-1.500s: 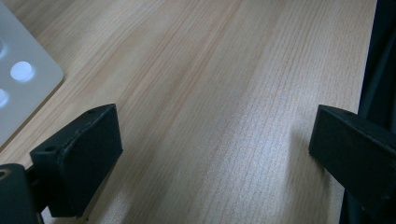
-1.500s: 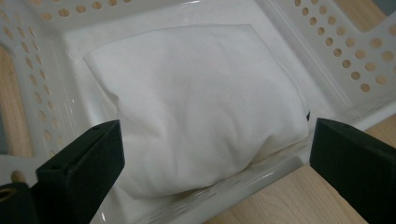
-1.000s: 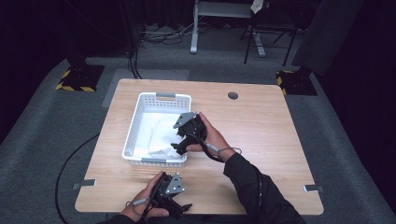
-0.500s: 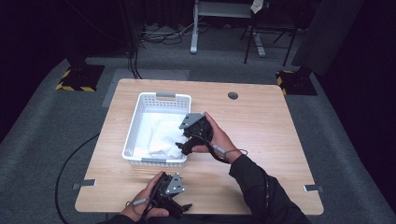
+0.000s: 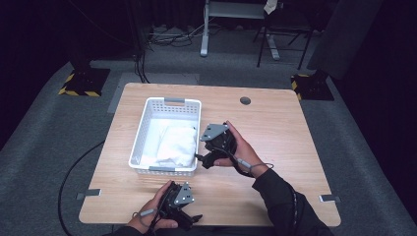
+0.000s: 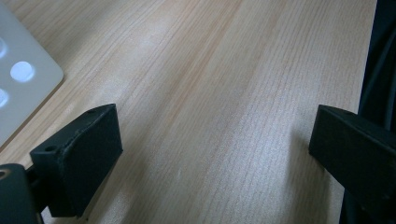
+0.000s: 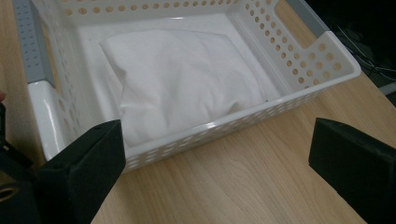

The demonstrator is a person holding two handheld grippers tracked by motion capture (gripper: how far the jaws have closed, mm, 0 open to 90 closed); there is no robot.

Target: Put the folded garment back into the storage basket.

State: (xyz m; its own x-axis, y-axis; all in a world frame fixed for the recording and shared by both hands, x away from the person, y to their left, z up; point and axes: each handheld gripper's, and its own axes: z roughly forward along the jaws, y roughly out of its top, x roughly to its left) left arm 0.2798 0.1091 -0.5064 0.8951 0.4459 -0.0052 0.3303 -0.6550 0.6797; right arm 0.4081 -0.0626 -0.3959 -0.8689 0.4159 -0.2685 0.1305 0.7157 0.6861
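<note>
High view has the white basket (image 5: 142, 132) sitting on the left half of the wooden table (image 5: 285, 128), with a folded white cloth (image 5: 175, 143) lying inside it, bunched toward the person's end. The right gripper (image 5: 208, 158) hovers just off the basket's right wall, held in the person's right hand (image 5: 241, 150), jaws aimed at the basket. In the right gripper view its two black jaws are spread wide with nothing between them, and the cloth (image 7: 182, 88) sits right there past the perforated wall of the basket (image 7: 299, 60), all of it inside the rim.

The left gripper (image 5: 189, 220) is down at the near edge of the table, well apart from the basket, in the person's left hand (image 5: 152, 214). The left gripper view shows its jaws spread wide too, empty, low over bare wood, with a white corner of the basket (image 6: 23, 88) poking in at the left.
</note>
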